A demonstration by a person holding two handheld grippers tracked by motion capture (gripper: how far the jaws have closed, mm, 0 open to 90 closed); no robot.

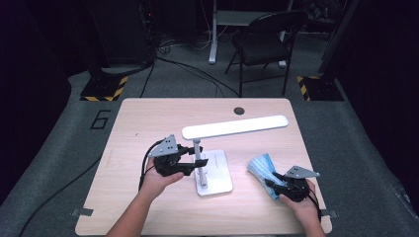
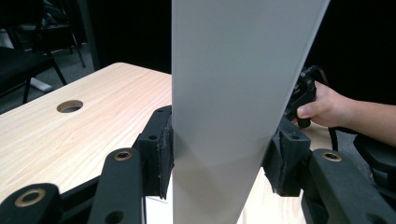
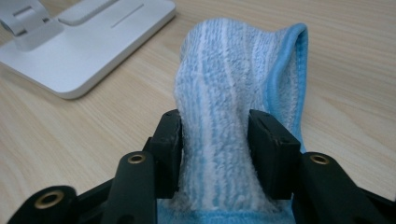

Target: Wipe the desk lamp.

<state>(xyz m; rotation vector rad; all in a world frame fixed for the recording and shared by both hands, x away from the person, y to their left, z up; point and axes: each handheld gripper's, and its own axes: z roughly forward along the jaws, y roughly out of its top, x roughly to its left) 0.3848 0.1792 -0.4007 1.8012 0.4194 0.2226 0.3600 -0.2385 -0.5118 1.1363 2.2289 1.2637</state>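
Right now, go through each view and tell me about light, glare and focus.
High view: table lit, room behind it dark, picture soft. Left gripper view: lamp arm is a pale close band, no glare, background black. Right gripper view: cloth sharp and evenly lit, lamp base slightly soft.

The lamp (image 1: 217,148) is plain white all over, its long head a soft unmarked white-grey between the black jaws of the left claw (image 2: 224,154), and its flat base (image 3: 88,44) just beyond the right claw (image 3: 215,149) the same clean white. The cloth (image 3: 233,79) between the right claw's black jaws is striped lengthwise in pale blue and white, with a solid brighter blue hem along its edge. Under both claws the table (image 1: 148,118) is light wood with a fine grain, and the plate (image 1: 165,146) on top of the left claw is grey.
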